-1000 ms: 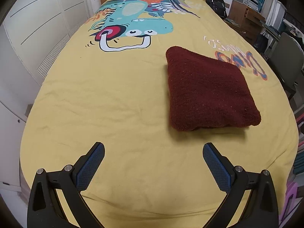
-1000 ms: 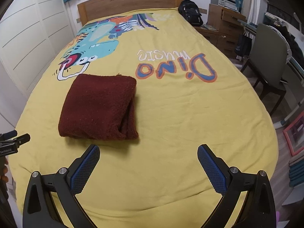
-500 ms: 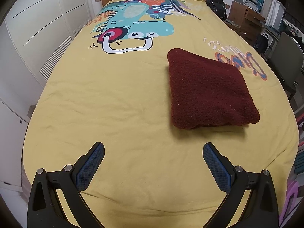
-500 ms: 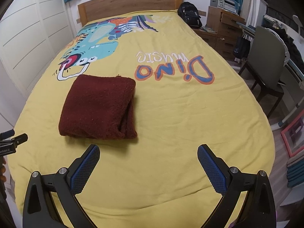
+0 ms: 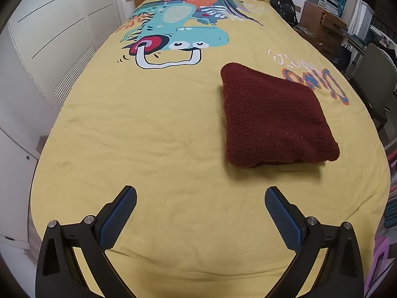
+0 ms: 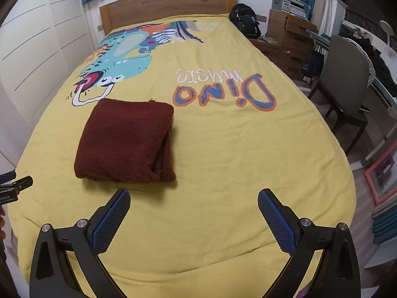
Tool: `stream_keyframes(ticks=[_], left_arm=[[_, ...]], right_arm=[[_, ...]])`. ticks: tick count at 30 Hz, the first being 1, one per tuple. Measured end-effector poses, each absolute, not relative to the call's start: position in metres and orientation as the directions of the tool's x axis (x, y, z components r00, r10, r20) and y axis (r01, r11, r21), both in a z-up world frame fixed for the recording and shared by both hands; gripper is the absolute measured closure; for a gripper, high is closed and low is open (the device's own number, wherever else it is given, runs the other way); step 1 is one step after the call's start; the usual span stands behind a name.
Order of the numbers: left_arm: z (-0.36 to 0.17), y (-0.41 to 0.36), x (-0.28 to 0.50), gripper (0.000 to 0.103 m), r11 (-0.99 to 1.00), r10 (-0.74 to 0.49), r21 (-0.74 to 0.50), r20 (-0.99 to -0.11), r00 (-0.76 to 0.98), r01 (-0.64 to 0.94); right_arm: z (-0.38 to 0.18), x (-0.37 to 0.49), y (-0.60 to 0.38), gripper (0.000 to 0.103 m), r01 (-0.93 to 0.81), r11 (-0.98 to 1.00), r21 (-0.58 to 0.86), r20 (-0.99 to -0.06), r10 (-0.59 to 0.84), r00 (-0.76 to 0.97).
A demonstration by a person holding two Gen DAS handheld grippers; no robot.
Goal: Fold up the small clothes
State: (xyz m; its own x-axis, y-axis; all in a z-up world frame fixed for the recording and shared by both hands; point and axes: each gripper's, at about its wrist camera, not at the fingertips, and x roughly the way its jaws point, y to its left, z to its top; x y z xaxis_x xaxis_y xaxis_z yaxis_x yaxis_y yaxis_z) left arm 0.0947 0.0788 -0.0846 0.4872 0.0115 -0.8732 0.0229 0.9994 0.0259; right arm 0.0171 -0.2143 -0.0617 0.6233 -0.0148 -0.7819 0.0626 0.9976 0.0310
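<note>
Bedroom, white wardrobe doors along one wall. Bed (image 5: 129, 129) with wooden headboard (image 6: 168, 5), covered by a yellow bedspread printed with a dinosaur (image 5: 183, 32) and lettering (image 6: 223, 92). Chair (image 6: 347, 74) and wooden drawers (image 6: 290, 37) beside the bed; black backpack (image 6: 245, 19) near the headboard. Folded dark red garment (image 5: 275, 119), lying flat on the bedspread, nearer the foot. Left gripper (image 5: 200, 195): fingers spread wide, empty, above bare bedspread, apart from the garment. Right gripper (image 6: 194, 197): likewise spread, empty, just short of the garment's near edge.
</note>
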Motion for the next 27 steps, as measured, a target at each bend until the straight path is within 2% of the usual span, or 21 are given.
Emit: stream_keyframes(ticks=[27], left_arm=[[-0.094,0.068,0.093,0.001,0.997,0.015,0.049,-0.885,0.465,0.062]], right_arm=[[-0.069,0.018,-0.219,0.001,0.064,0.998,0.016,-0.799,-0.026,0.6]])
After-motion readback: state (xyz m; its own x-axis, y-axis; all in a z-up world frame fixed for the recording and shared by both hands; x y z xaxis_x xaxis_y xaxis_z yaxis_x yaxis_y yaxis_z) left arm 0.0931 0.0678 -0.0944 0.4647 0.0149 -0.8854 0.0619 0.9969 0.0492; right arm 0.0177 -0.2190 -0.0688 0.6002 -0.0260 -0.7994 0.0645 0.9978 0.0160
